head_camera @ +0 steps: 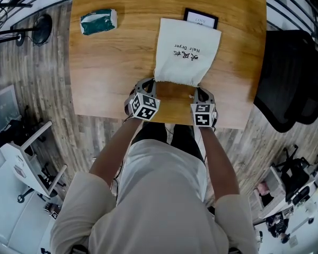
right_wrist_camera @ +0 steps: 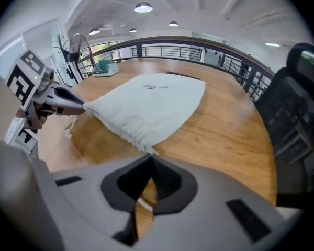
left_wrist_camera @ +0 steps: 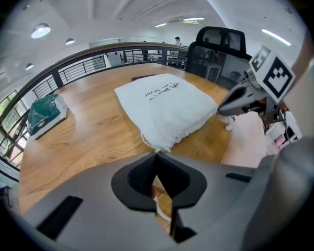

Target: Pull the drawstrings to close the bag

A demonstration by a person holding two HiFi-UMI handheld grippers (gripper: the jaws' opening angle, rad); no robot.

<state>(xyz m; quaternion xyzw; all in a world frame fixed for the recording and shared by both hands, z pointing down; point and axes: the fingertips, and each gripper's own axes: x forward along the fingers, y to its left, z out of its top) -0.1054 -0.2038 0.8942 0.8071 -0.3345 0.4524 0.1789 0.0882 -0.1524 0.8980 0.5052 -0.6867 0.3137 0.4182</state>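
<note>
Left gripper (head_camera: 151, 84) and right gripper (head_camera: 198, 90): each clamped on a drawstring (left_wrist_camera: 161, 211) at mouth corners of white bag (head_camera: 186, 52), near front edge of desk (head_camera: 106, 73).

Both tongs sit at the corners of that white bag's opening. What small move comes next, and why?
Probably pull them apart, sideways. The left tongs and right tongs each look shut on a drawstring at a corner of the bag, whose mouth lies only loosely gathered; pulling outward should cinch it.
</note>
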